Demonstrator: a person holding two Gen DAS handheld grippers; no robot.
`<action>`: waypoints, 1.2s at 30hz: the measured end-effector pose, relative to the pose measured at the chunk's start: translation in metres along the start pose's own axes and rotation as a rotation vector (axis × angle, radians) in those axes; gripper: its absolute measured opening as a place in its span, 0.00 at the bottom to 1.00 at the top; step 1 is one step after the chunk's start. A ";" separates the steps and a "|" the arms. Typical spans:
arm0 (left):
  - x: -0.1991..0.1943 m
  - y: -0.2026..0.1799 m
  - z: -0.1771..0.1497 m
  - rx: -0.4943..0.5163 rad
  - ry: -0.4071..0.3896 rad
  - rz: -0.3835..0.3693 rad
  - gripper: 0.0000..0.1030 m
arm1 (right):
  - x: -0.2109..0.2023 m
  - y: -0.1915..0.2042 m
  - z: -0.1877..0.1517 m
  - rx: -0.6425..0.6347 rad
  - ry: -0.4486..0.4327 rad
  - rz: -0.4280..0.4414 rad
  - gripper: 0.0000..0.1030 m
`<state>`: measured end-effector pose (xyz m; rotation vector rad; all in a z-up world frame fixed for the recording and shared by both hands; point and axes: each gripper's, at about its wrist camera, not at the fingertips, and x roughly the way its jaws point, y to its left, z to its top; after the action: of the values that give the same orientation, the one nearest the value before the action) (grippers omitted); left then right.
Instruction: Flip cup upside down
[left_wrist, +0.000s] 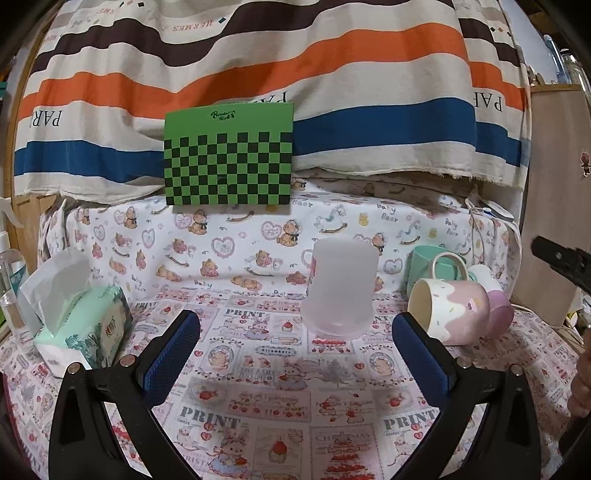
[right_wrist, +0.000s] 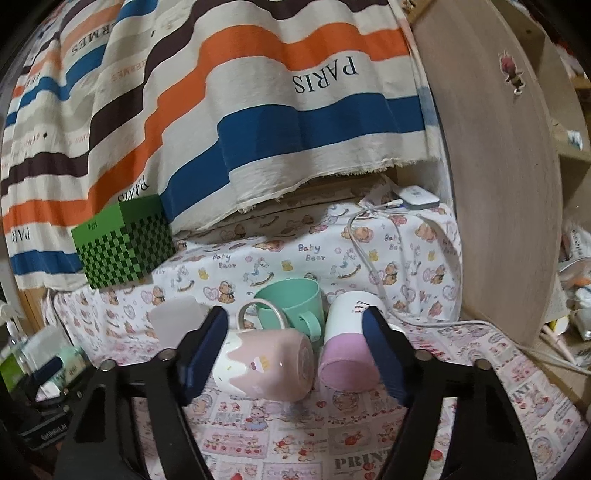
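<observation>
A tissue pack (left_wrist: 83, 325) is seen at far left. The left gripper (left_wrist: 295, 328) is held spread wide and empty before the frosted cup (left_wrist: 340, 288), inverted on the tablecloth (left_wrist: 258, 398). Rightward, the right gripper (right_wrist: 295, 332), likewise agape, brackets a toppled pink mug (right_wrist: 264, 363).

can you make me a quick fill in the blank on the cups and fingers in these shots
1. The pink and white mug lies on its ____.
2. The frosted cup stands with its mouth facing ____.
3. The green mug stands ____ the pink and white mug in the right wrist view.
4. Both the left gripper and the right gripper are ____, holding nothing.

Missing words: side; down; behind; open
</observation>
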<state>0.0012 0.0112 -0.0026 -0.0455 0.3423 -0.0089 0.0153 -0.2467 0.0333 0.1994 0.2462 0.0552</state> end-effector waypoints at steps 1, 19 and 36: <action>0.001 0.000 0.000 0.002 0.003 0.000 1.00 | 0.005 0.002 0.002 -0.018 0.015 0.013 0.68; 0.043 -0.016 0.046 0.039 0.124 -0.045 1.00 | 0.053 -0.036 0.009 -0.013 0.197 0.027 0.61; 0.171 -0.045 0.065 0.013 0.346 -0.088 0.88 | 0.064 -0.041 0.002 -0.003 0.219 -0.077 0.77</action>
<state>0.1839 -0.0336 0.0031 -0.0459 0.6856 -0.1071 0.0791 -0.2822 0.0116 0.1812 0.4719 0.0007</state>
